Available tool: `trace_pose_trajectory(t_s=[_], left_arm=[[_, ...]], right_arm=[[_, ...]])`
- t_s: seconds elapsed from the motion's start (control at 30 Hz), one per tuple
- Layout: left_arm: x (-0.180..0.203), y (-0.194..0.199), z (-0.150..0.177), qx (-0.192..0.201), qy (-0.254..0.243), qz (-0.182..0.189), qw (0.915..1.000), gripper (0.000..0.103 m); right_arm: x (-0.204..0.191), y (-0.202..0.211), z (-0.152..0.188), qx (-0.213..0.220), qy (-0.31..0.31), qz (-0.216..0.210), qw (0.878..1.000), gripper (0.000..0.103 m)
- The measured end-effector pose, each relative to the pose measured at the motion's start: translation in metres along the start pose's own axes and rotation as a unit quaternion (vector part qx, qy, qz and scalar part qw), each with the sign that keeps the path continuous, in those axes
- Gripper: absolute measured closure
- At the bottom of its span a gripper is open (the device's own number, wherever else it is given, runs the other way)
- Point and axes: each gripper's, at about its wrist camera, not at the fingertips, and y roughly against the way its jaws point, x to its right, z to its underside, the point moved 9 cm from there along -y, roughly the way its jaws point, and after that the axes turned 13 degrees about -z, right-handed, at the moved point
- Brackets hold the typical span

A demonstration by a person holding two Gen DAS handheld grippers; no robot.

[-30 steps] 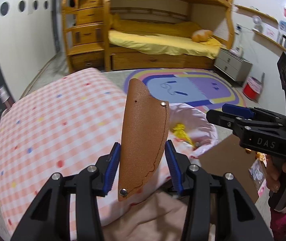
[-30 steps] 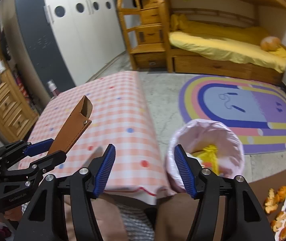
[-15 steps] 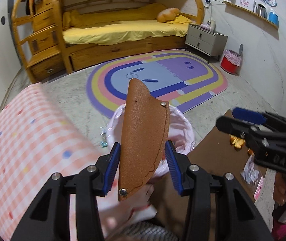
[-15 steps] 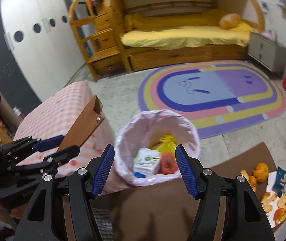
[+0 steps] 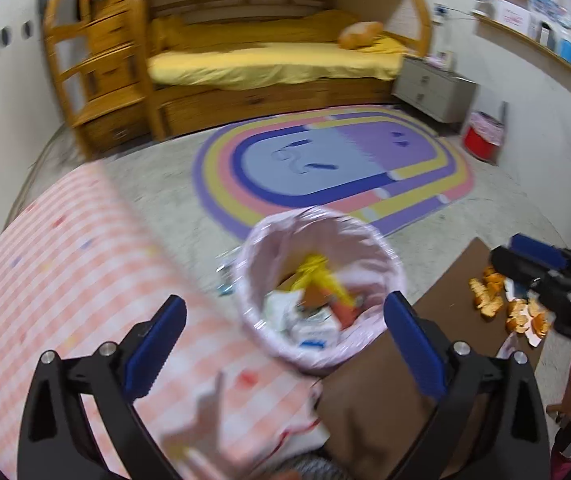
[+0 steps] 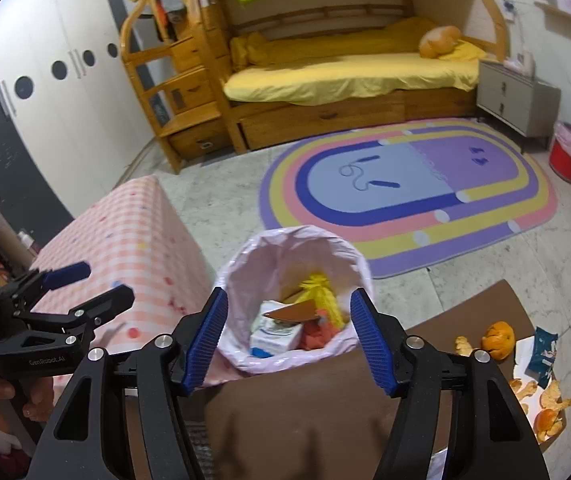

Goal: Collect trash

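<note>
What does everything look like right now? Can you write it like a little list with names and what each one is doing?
left gripper: jaws open, holding nothing
right gripper: jaws open, holding nothing
trash bin: pink liner, on the floor beside the checkered table
brown leather sheath: lying in the bin on a white carton
orange peels: on the floor to the right, not picked up
blue wrapper: near the peels

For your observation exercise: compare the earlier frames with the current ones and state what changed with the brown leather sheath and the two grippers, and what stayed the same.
The left gripper opened and let go of the brown leather sheath, which now lies in the pink-lined bin on the other trash. The right gripper stayed open and empty, and the orange peels stayed on the floor.
</note>
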Motion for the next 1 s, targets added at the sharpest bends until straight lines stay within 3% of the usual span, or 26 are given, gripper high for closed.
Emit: trace_pose_trajectory(t_s=[0.13, 0.23, 0.43, 0.63, 1.0], left_arm=[[-0.051, 0.025, 0.018, -0.02, 0.041, -0.062, 0.997, 0.007], [-0.093, 0.059, 0.036, -0.027, 0.082, -0.112, 0.99, 0.007], [-0.154, 0.119, 0.068, -0.021, 0.128, -0.176, 0.9759, 0.007], [-0.195, 0.169, 0.104, -0.017, 0.18, -0.191, 0.9647, 0.007], [-0.235, 0.21, 0.156, -0.018, 0.212, -0.242, 0.9467, 0.007]], right_arm=[[-0.042, 0.007, 0.003, -0.005, 0.025, -0.039, 0.999, 0.014], [-0.082, 0.01, 0.007, -0.016, 0.049, -0.069, 0.996, 0.012], [-0.165, 0.015, 0.019, -0.047, 0.118, -0.107, 0.986, 0.01], [-0.229, 0.034, 0.029, -0.048, 0.161, -0.132, 0.977, 0.01], [-0.28, 0.044, 0.053, -0.053, 0.216, -0.132, 0.966, 0.01]])
